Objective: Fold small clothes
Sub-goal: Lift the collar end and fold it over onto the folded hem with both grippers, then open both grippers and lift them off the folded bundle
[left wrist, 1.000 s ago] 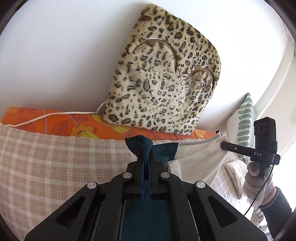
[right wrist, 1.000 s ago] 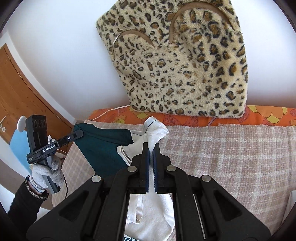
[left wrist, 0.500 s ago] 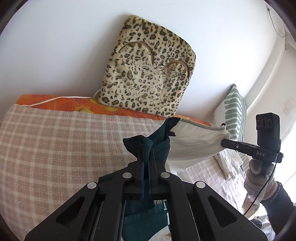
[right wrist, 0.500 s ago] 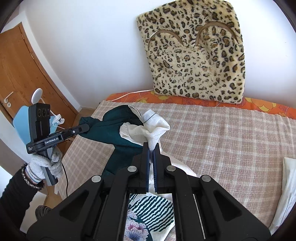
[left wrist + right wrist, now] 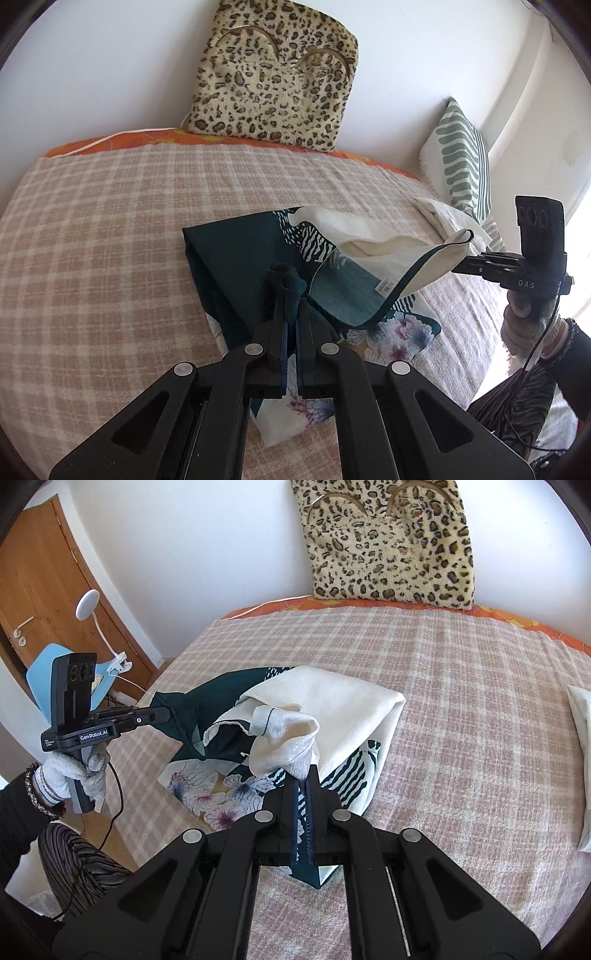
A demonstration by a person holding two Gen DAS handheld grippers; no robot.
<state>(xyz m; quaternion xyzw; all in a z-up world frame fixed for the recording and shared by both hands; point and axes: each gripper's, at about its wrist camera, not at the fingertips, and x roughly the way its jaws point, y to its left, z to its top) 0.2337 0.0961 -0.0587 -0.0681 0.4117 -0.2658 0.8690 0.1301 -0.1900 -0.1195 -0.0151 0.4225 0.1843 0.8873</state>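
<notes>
A small garment (image 5: 236,254) in teal, cream and a floral print lies on the checked bedspread (image 5: 110,221), its upper layer doubled over the printed lower part. My left gripper (image 5: 290,291) is shut on a bunched teal corner. My right gripper (image 5: 304,771) is shut on a bunched cream corner of the same garment (image 5: 343,709). In the left wrist view the right gripper (image 5: 461,264) holds its corner raised at the right, the edge sagging between both grips. The left gripper (image 5: 162,714) appears at the left in the right wrist view, held by a gloved hand (image 5: 74,771).
A leopard-print cushion (image 5: 273,74) leans on the white wall at the head of the bed. A green-striped pillow (image 5: 461,158) and a folded cream cloth (image 5: 443,218) lie at the right side. A wooden door (image 5: 44,590) and clip lamp (image 5: 88,600) stand left of the bed.
Both grippers have drawn back from the cushion and sunk, keeping their corners. The garment, earlier lifted and hanging, now rests on the bedspread with its top layer folded over.
</notes>
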